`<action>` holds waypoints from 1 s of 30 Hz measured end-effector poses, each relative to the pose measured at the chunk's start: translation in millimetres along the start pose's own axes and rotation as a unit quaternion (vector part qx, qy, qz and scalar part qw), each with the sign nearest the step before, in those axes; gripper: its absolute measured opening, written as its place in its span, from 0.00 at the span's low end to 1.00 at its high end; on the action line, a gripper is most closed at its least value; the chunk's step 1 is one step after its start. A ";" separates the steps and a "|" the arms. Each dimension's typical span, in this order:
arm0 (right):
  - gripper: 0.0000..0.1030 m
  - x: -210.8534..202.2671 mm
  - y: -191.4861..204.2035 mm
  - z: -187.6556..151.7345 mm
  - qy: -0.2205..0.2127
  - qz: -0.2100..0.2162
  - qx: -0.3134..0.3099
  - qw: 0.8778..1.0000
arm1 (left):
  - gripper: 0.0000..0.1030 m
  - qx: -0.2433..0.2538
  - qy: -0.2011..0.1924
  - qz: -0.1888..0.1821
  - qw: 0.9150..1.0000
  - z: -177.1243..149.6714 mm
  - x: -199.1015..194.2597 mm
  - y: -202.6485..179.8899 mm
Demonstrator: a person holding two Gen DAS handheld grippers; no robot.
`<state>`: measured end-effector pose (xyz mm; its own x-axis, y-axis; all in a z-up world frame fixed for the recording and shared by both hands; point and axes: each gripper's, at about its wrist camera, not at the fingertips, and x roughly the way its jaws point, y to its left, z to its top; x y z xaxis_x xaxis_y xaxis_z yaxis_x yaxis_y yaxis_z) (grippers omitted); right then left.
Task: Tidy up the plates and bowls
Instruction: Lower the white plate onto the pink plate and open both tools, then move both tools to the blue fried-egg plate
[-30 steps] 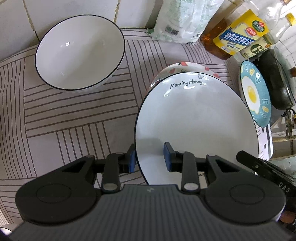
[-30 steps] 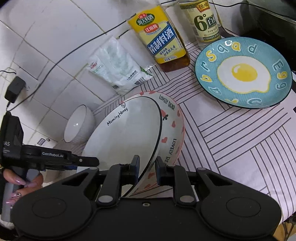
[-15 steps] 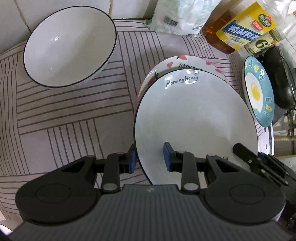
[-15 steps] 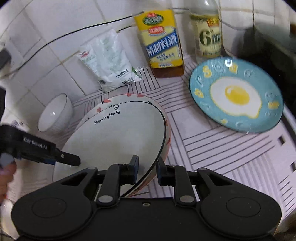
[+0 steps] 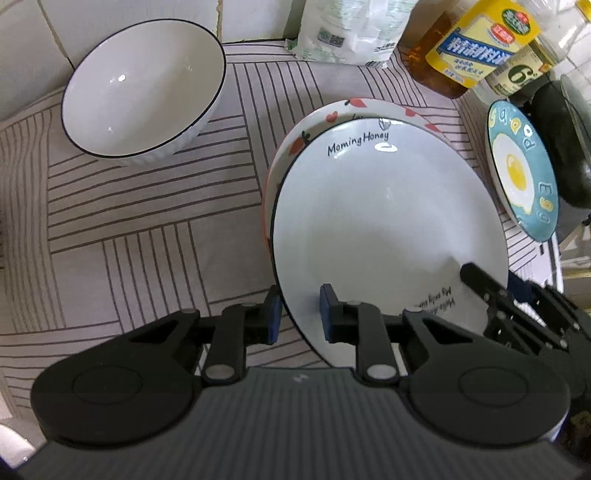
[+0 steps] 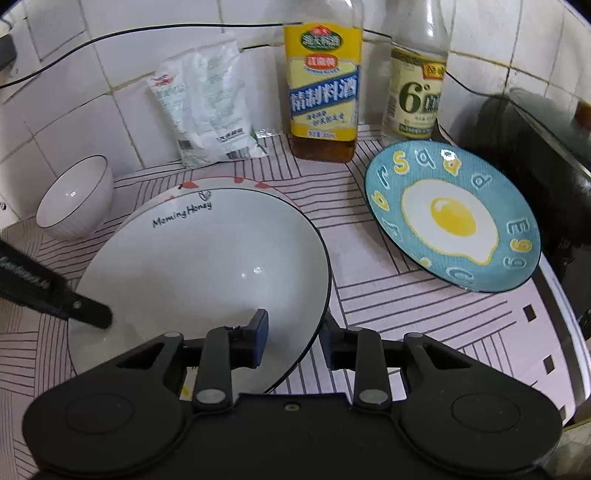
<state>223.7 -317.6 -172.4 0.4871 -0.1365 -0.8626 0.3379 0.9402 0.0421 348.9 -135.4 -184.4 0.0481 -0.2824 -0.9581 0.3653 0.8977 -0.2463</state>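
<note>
A white "Morning Honey" plate (image 5: 384,229) lies on top of a plate with red hearts (image 5: 295,147); both rest on the striped cloth. My left gripper (image 5: 297,314) stands open with its fingers on either side of the white plate's near-left rim. My right gripper (image 6: 293,332) is open, its fingers straddling the white plate's (image 6: 199,266) near-right rim. A white bowl (image 5: 144,88) stands at the back left; it also shows in the right wrist view (image 6: 74,195). A blue egg plate (image 6: 450,214) lies at the right.
A white bag (image 6: 207,107), a yellow-label bottle (image 6: 323,85) and a clear bottle (image 6: 415,85) stand along the tiled back wall. A dark pan (image 6: 535,147) sits at the far right. A black cable (image 6: 147,33) runs along the wall.
The two stacked plates have come down from a tilt to lie flat on the cloth. My right gripper's jaws have opened off the rim. The left gripper has stayed open.
</note>
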 end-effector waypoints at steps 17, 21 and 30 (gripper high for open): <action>0.34 -96.3 -11.5 -29.2 -0.099 0.036 -0.031 0.994 | 0.18 0.088 -0.024 0.010 0.996 -40.2 -72.0 -51.1; 0.34 -121.4 -20.8 -36.2 -0.118 0.030 -0.034 0.992 | 0.18 0.116 -0.032 0.004 0.993 -52.5 -90.2 -69.4; 0.37 -165.8 -48.2 -53.1 -0.159 0.013 -0.034 0.987 | 0.20 0.176 -0.046 -0.013 0.983 -76.6 -116.5 -109.8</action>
<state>83.9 -323.7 -58.2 0.7264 -0.1931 -0.6596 0.2728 0.9619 0.0188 231.9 -175.2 -57.0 0.1123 -0.3472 -0.9311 0.6656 0.7220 -0.1889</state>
